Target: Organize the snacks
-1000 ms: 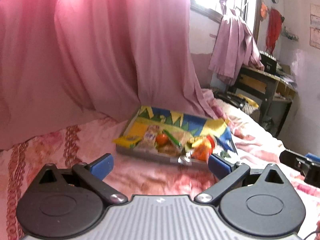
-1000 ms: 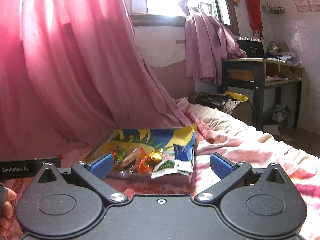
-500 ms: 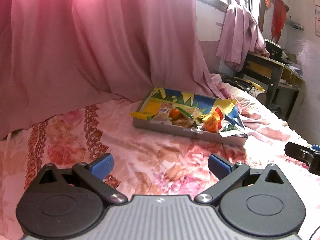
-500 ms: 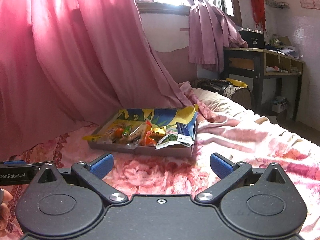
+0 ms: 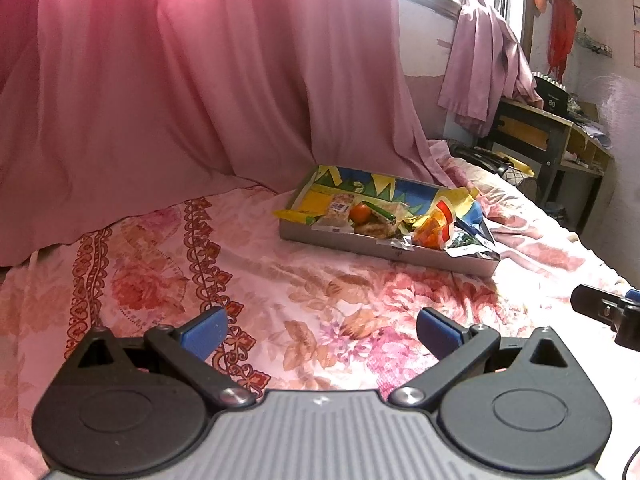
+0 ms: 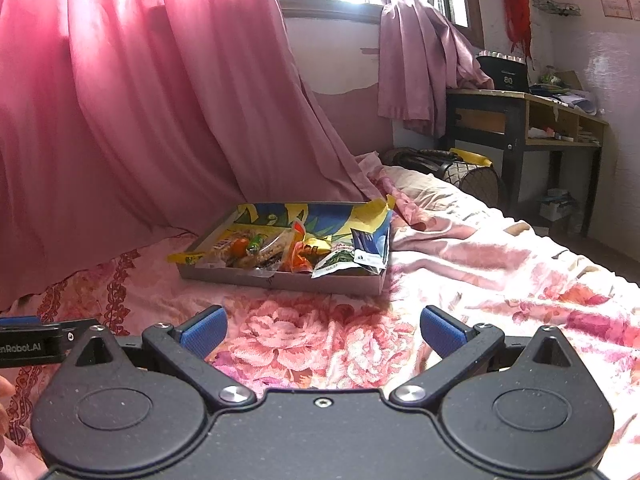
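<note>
Fingers spread wide, gripping nothing, on both the left gripper [image 5: 319, 333] and right gripper [image 6: 323, 330], hovering over the floral bed [image 5: 280, 300], snack box [image 6: 280, 278] ahead.

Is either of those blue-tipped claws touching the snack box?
Apart. In both wrist views, bare floral bedsheet lies between each open gripper, left and right, and the snack box.

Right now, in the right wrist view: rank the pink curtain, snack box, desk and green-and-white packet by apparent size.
1. Pink curtain, by far the largest in frame.
2. Snack box and desk: about alike in frame; the desk stands farther back, so true size is unsure.
3. Green-and-white packet, smallest, lying in the box.
</note>
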`<state>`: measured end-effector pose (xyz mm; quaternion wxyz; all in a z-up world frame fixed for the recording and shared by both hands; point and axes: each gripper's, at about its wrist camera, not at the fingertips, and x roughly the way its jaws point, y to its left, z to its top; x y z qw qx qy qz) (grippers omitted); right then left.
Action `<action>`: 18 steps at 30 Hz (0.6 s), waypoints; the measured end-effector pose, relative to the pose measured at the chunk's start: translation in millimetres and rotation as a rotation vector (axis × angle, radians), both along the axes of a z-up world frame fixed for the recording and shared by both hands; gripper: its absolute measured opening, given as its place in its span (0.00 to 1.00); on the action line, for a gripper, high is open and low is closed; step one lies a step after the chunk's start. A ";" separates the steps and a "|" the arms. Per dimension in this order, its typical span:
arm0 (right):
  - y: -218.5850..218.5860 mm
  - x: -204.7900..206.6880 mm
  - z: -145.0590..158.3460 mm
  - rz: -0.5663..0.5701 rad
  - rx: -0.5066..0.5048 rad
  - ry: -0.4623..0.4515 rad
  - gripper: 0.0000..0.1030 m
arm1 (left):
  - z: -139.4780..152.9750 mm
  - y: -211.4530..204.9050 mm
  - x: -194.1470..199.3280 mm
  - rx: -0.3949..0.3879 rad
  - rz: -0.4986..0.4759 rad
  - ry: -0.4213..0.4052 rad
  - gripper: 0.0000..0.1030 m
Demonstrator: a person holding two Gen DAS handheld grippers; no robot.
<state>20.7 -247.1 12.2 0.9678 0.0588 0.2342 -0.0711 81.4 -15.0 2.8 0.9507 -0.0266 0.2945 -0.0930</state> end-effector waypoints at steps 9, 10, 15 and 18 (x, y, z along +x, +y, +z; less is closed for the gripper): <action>0.1 -0.8 -1.0 -0.007 0.002 0.010 0.99 | -1.9 2.4 -2.5 -0.001 0.004 0.008 1.00; 0.1 -0.5 -1.2 -0.007 0.002 0.011 0.99 | -2.0 2.6 -2.5 -0.001 0.004 0.008 1.00; 0.0 0.5 -2.1 -0.009 0.001 0.016 0.99 | -2.5 3.1 -2.1 -0.001 0.004 0.010 1.00; 0.2 1.0 -2.4 -0.009 -0.003 0.019 0.99 | -3.6 3.5 -2.0 -0.005 0.002 0.014 1.00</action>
